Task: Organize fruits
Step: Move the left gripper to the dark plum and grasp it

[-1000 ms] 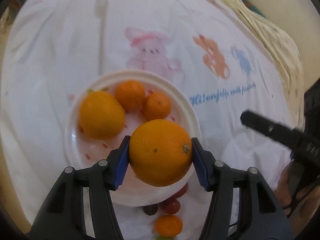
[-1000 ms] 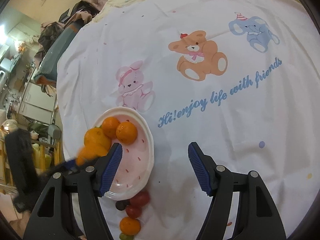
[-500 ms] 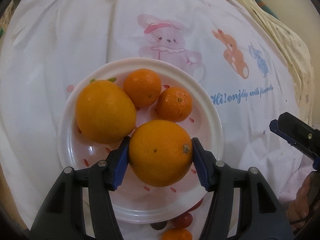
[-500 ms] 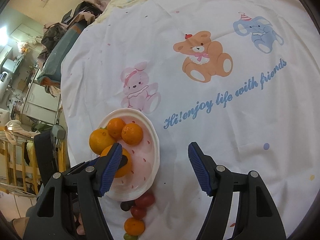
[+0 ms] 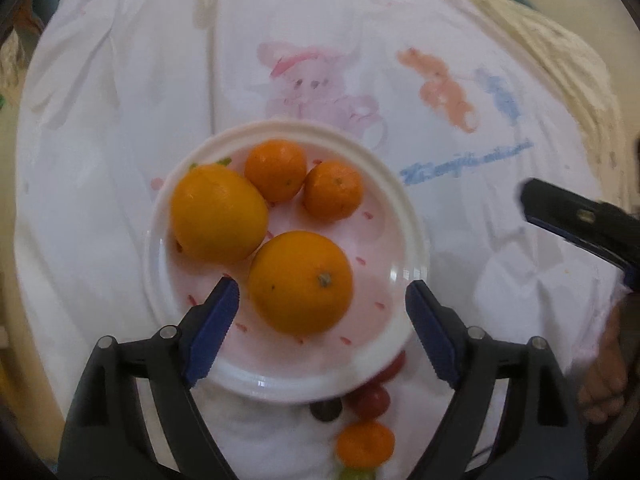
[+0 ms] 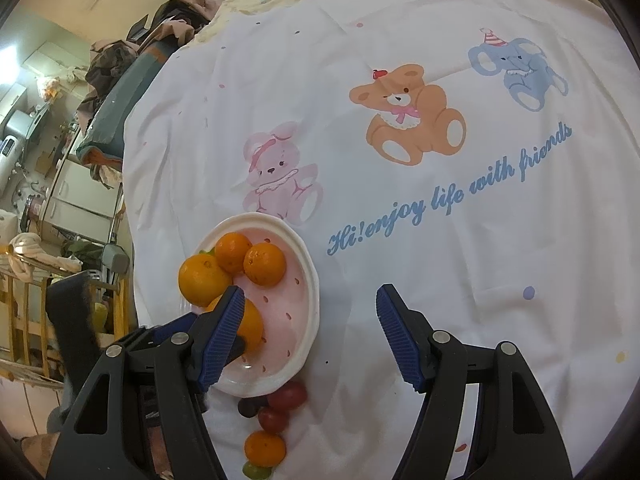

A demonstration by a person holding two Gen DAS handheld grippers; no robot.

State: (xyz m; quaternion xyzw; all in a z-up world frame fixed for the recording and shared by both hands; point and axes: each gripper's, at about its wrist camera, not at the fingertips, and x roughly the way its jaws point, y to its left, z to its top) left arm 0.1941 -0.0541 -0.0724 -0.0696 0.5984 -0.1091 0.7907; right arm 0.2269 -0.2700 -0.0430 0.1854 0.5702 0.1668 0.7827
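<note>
You see a glossy white plastic plate (image 5: 404,216) on matt printed cloth (image 6: 400,240). The oranges (image 5: 300,282) have dimpled, slightly shiny peel. The left gripper (image 5: 320,304) has matt black plastic arms and ribbed blue pads (image 5: 212,324).

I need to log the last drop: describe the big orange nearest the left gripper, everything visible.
The big orange is round, bright and smooth-skinned, its small green-brown stem scar facing up and right. It rests on the white plate, touching or almost touching the other large orange. The left gripper has just opened; its blue pads stand clear on both sides, nothing gripping the fruit.
</note>
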